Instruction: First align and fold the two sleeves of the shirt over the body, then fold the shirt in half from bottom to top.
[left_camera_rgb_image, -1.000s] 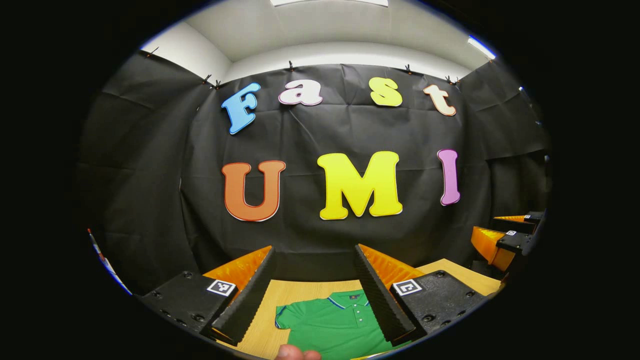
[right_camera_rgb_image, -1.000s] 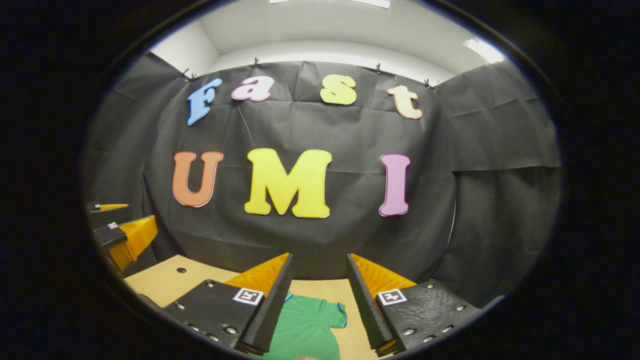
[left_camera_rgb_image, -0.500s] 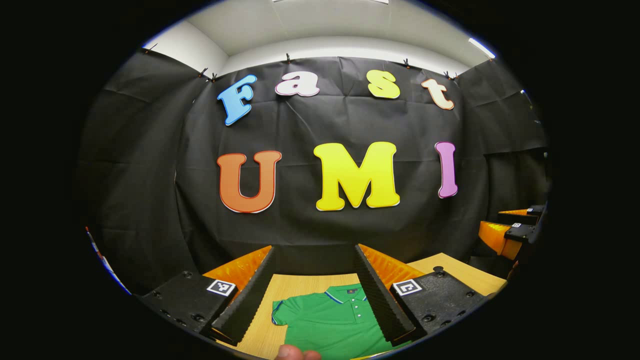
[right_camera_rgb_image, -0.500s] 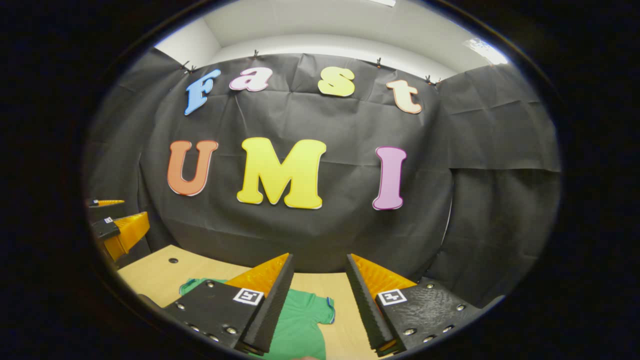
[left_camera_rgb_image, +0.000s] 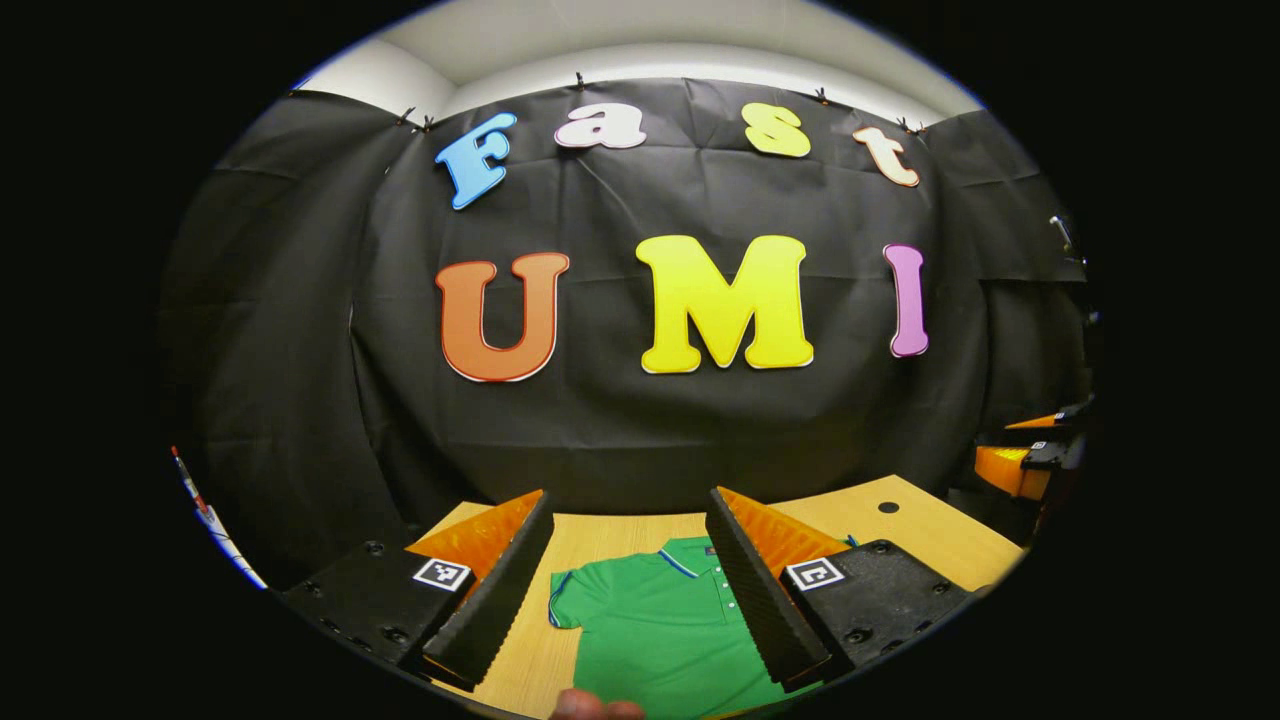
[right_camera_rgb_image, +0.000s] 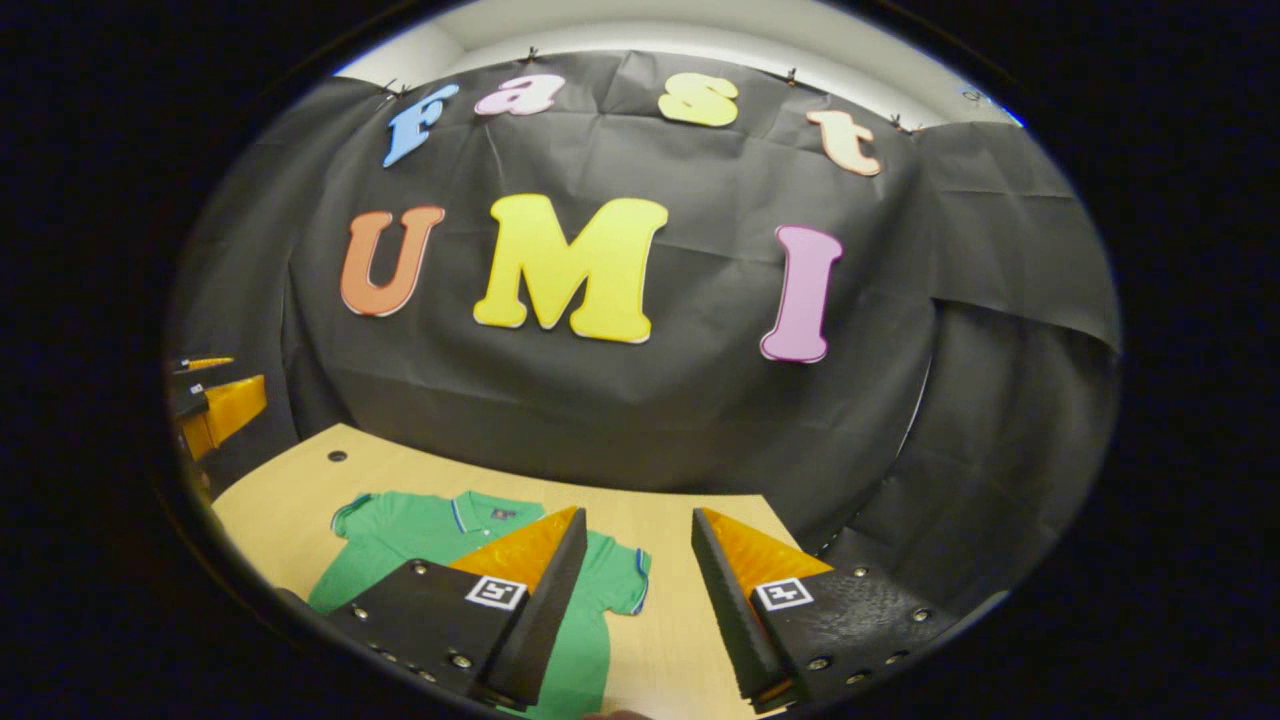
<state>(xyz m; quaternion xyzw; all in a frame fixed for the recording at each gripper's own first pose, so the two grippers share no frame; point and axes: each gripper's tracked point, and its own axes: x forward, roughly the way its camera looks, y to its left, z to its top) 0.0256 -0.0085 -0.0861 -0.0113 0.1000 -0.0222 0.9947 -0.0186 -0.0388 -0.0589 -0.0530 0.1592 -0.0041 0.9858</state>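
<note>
A green polo shirt (left_camera_rgb_image: 650, 625) with blue-edged collar and sleeves lies flat and face up on the wooden table (left_camera_rgb_image: 910, 525), collar toward the far wall. My left gripper (left_camera_rgb_image: 628, 495) hovers open above it, the shirt's left sleeve and chest showing between its fingers. In the right gripper view the shirt (right_camera_rgb_image: 405, 540) lies low and left, its right sleeve (right_camera_rgb_image: 622, 580) beside the near finger. My right gripper (right_camera_rgb_image: 638, 515) is open over bare table to the right of that sleeve. Neither gripper touches the cloth.
The table has a small round hole (right_camera_rgb_image: 337, 456) near its far left corner, also seen as a hole (left_camera_rgb_image: 887, 507) from the other side. The right gripper (left_camera_rgb_image: 1030, 455) shows at the far right edge, the left gripper (right_camera_rgb_image: 210, 400) at the far left. A fingertip (left_camera_rgb_image: 592, 708) pokes in below.
Both views have tipped downward, bringing more table and shirt into sight. In the right gripper view the shirt has slid left and now shows its collar and both sleeves. Both grippers stay open.
</note>
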